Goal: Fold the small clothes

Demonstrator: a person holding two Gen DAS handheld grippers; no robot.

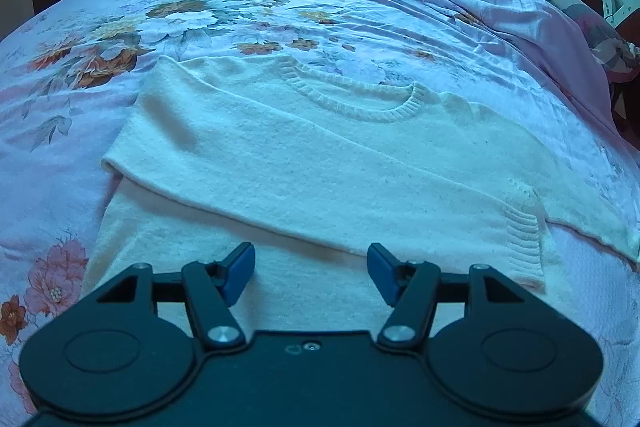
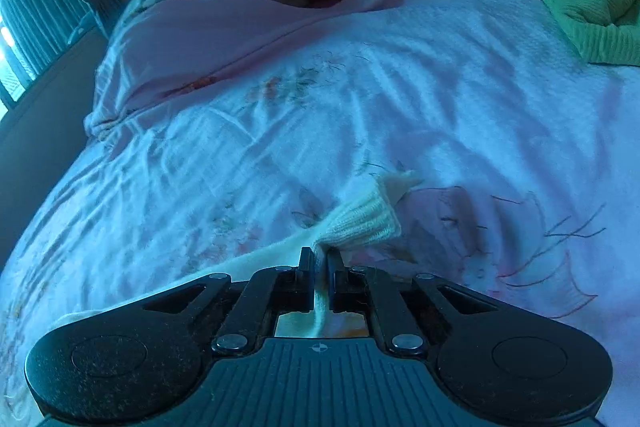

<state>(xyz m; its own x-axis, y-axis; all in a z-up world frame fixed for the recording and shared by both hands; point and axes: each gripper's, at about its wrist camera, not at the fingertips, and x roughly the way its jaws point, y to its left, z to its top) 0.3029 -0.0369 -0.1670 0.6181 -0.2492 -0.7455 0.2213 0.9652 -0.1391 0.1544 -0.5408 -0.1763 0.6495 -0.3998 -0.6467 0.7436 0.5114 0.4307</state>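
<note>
A cream knit sweater lies flat on the floral bedspread, neckline away from me, its left sleeve folded across the body with the ribbed cuff at the right. My left gripper is open and empty just above the sweater's lower body. In the right wrist view my right gripper is shut on the other sleeve just behind its ribbed cuff, holding it above the bedspread.
A green knit garment lies crumpled at the bed's far right corner. A bunched pink quilt and floral pillow lie along the headboard side. Curtains and a window are at the left.
</note>
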